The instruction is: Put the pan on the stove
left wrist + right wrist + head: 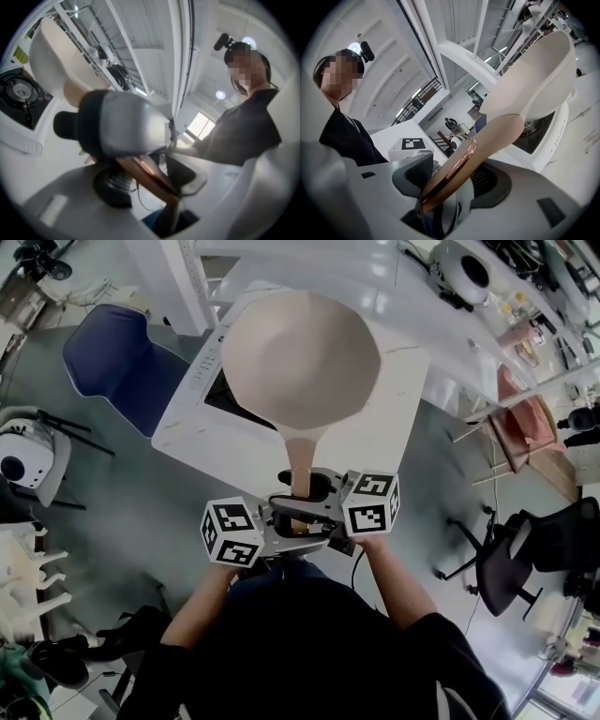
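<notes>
A pale pink pan (300, 357) hangs in the air above the white stove (183, 423), bowl upward. Its long handle (300, 470) runs back toward me, and both grippers are shut on it from opposite sides: the left gripper (281, 523) on the left, the right gripper (321, 495) on the right. In the left gripper view the copper-edged handle (150, 172) lies between the jaws, with the pan (51, 51) over the burner (18, 93). The right gripper view shows the handle (487, 140) pinched low in the jaws and the pan (534, 79) above the stove (548, 136).
The stove stands on a white marbled table (403, 362). A blue chair (117, 357) sits to its left, and a black office chair (525, 549) and a wooden chair (525, 427) to the right. A white domed device (464, 273) rests on the far counter.
</notes>
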Demonstrator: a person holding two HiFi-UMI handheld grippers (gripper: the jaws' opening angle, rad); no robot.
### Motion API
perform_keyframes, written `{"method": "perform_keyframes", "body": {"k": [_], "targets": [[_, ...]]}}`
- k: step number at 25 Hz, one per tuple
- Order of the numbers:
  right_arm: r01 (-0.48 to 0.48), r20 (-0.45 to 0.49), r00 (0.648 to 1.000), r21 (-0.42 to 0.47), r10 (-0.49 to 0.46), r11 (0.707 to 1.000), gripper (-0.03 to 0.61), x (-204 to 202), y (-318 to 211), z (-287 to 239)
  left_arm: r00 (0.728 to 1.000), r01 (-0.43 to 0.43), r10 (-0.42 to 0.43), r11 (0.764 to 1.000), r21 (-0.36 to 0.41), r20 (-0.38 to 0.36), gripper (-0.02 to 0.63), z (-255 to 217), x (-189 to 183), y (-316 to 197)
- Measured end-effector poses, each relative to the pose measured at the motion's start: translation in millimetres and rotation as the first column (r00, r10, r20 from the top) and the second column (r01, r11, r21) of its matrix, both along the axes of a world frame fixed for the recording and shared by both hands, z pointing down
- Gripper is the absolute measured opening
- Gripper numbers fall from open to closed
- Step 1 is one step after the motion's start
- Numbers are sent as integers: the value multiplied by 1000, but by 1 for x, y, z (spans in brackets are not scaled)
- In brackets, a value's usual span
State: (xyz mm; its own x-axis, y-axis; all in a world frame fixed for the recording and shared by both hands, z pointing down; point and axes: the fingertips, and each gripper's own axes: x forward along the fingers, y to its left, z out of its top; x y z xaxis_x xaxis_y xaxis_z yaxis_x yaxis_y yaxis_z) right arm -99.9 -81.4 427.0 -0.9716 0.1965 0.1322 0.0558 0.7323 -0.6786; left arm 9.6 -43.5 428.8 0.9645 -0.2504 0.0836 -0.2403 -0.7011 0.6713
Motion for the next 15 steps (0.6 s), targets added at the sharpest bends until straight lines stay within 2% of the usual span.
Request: {"method": "perform_keyframes", "body": {"k": [9,15], "targets": [[93,-22,995,-31,-94,995,221,-33,-13,8,995,101,-102,994,-27,-19,213,4,-29,-23],[127,-41,991,-61,-129,990,221,-43,-21,16,990,137,-139,989,-55,-38,215,9,-39,-35]]}}
